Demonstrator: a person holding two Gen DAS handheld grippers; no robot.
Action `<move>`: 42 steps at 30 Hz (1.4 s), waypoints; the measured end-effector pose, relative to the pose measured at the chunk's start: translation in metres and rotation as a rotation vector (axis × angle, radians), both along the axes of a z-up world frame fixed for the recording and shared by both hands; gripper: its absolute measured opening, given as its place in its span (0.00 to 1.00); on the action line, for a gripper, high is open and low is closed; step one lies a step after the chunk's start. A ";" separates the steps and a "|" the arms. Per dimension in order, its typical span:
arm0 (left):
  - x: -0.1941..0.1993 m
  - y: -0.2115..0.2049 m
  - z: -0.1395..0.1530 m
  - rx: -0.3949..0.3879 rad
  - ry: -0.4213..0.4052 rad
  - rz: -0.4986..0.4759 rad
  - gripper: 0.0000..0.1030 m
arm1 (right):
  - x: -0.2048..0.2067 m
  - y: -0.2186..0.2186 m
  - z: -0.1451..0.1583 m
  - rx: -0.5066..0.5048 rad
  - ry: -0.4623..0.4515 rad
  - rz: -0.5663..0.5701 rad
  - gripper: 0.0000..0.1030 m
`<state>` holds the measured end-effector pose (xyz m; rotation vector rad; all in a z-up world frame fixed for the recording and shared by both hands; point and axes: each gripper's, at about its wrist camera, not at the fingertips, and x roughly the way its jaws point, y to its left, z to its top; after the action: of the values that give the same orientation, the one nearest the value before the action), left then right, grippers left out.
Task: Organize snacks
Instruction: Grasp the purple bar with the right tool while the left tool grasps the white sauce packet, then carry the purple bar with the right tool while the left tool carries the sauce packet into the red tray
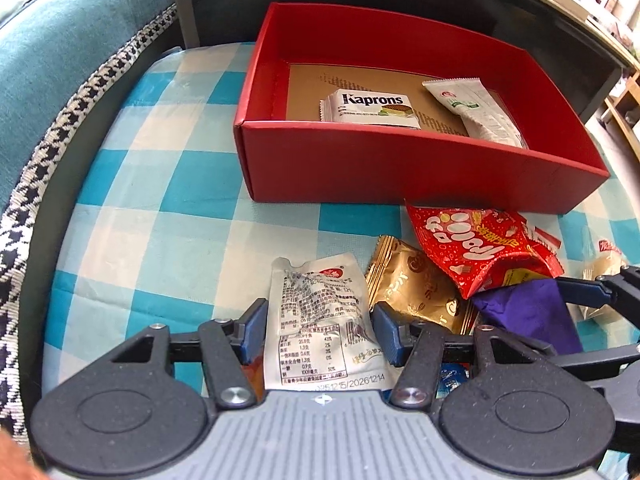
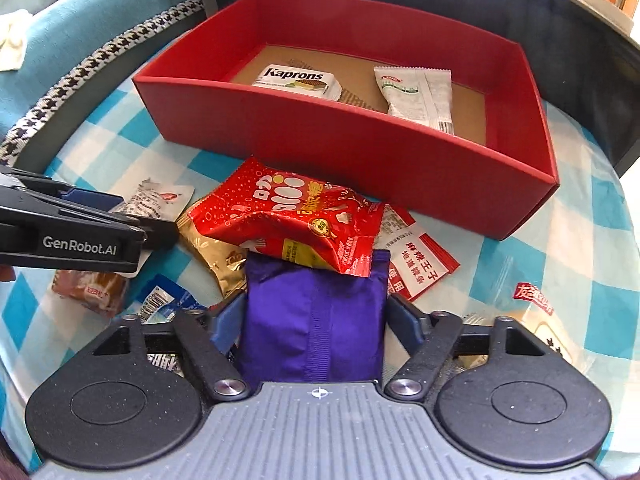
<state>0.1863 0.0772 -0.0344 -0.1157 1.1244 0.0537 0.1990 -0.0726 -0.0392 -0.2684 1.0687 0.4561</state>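
A red box (image 1: 400, 168) (image 2: 320, 136) stands on the checked cloth and holds a Kaprons wafer (image 1: 372, 108) (image 2: 298, 80) and a white-green packet (image 1: 476, 112) (image 2: 420, 96). In front of the box lies a pile of snacks. My left gripper (image 1: 320, 332) has its blue pads against both edges of a white printed packet (image 1: 320, 312). My right gripper (image 2: 316, 320) is shut on a purple packet (image 2: 316, 320) (image 1: 528, 308), whose far end sits under a red bag (image 2: 296, 220) (image 1: 476, 248). A gold packet (image 1: 416, 288) (image 2: 212, 252) lies between the two grippers.
A red-and-white sachet (image 2: 416, 264), a brown snack (image 2: 92, 284), a blue packet (image 2: 168, 304) and a clear bread bag (image 2: 548, 320) lie loose around the pile. A teal sofa (image 1: 60, 60) with houndstooth trim borders the left. Dark furniture stands behind the box.
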 end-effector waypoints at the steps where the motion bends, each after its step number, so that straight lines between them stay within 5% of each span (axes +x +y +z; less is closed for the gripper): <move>1: 0.000 0.000 0.000 0.004 0.001 -0.001 0.83 | 0.000 -0.002 0.001 0.005 0.001 0.000 0.72; 15: -0.024 -0.007 0.020 -0.045 -0.027 -0.033 0.82 | -0.031 -0.027 0.018 0.039 0.004 -0.017 0.68; 27: -0.087 -0.046 0.034 -0.134 -0.035 -0.170 0.82 | -0.080 -0.052 0.029 0.037 -0.002 -0.028 0.69; 36: -0.124 -0.070 0.003 -0.070 0.064 -0.226 0.82 | -0.101 -0.053 0.006 -0.046 0.021 0.002 0.69; 42: -0.129 -0.080 -0.001 0.017 0.037 -0.264 0.88 | -0.105 -0.051 -0.006 -0.083 0.037 0.030 0.69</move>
<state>0.0571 -0.0028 -0.0351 0.0502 1.1673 -0.1706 0.0936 -0.1234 -0.0448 -0.3516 1.1224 0.4457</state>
